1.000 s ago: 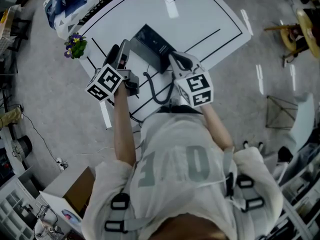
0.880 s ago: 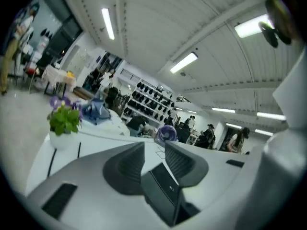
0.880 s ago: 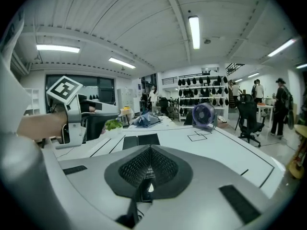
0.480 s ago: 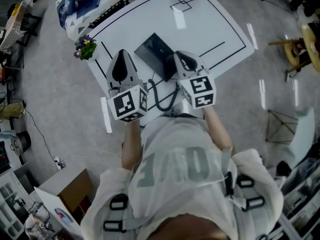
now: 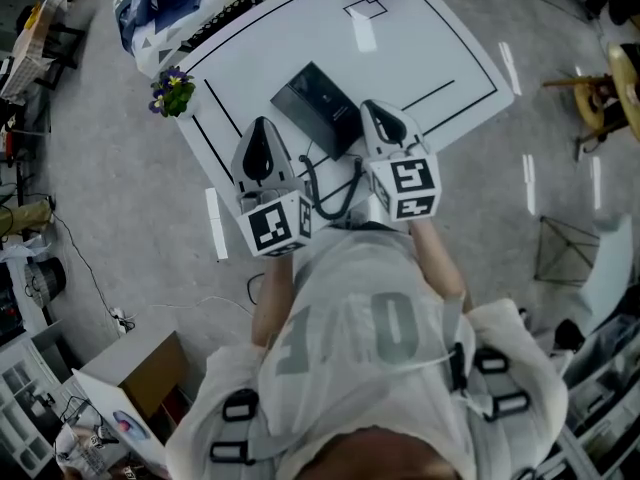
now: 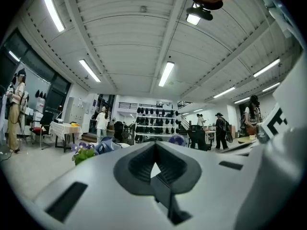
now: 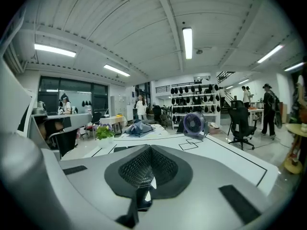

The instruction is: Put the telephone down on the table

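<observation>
The black telephone (image 5: 318, 101) lies on the white table (image 5: 400, 38), in front of both grippers. Its dark cord (image 5: 322, 190) loops toward the table's near edge between them. I cannot tell the handset apart from the base. My left gripper (image 5: 262, 126) hovers just left of the telephone, jaws shut with nothing between them (image 6: 154, 170); its camera looks up at the ceiling. My right gripper (image 5: 374, 108) hangs at the telephone's right corner, also shut and empty (image 7: 144, 183).
A small flower pot (image 5: 172, 90) stands at the table's left corner, with blue cloth (image 5: 165, 8) behind it. A fan (image 7: 194, 123) sits at the table's far end. An office chair (image 7: 240, 116) and people stand beyond. A cardboard box (image 5: 150, 378) lies on the floor.
My left gripper has shut, lifted and swung right from the table's left side to beside the telephone. The right gripper barely moved.
</observation>
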`<act>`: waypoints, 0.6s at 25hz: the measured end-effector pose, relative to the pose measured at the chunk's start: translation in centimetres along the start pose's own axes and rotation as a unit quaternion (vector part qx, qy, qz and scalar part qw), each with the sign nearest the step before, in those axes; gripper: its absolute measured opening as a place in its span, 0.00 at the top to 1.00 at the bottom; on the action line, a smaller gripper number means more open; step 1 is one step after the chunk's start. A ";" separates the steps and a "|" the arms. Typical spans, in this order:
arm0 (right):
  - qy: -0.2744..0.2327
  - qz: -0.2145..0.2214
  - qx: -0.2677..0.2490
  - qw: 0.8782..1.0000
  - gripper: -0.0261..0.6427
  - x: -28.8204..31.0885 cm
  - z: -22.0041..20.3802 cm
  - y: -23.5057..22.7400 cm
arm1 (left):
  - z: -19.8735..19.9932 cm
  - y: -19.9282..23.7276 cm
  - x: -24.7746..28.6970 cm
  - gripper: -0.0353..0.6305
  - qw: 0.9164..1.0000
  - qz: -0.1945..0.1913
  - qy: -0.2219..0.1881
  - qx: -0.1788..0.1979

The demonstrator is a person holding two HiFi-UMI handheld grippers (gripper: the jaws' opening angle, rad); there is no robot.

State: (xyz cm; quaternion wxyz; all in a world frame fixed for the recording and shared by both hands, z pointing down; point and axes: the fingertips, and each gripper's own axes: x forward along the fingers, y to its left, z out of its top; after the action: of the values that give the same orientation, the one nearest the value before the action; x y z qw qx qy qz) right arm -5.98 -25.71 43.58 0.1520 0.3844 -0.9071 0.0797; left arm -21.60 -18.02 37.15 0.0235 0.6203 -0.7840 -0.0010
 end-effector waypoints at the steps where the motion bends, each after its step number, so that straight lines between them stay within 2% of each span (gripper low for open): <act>1: -0.003 -0.002 0.001 1.000 0.95 -0.1 0.2 -0.1 | 0.0 0.0 0.1 0.94 1.000 -0.002 0.002 0.000; 15: -0.016 -0.010 0.019 1.000 0.95 -0.5 0.3 -0.2 | -1.2 0.2 0.7 0.94 1.000 -0.004 0.024 -0.009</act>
State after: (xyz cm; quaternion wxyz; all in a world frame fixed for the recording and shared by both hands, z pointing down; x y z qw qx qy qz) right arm -5.60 -25.57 43.13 0.1309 0.3973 -0.9039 0.0893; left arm -21.90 -18.59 38.38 0.0484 0.6232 -0.7805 0.0066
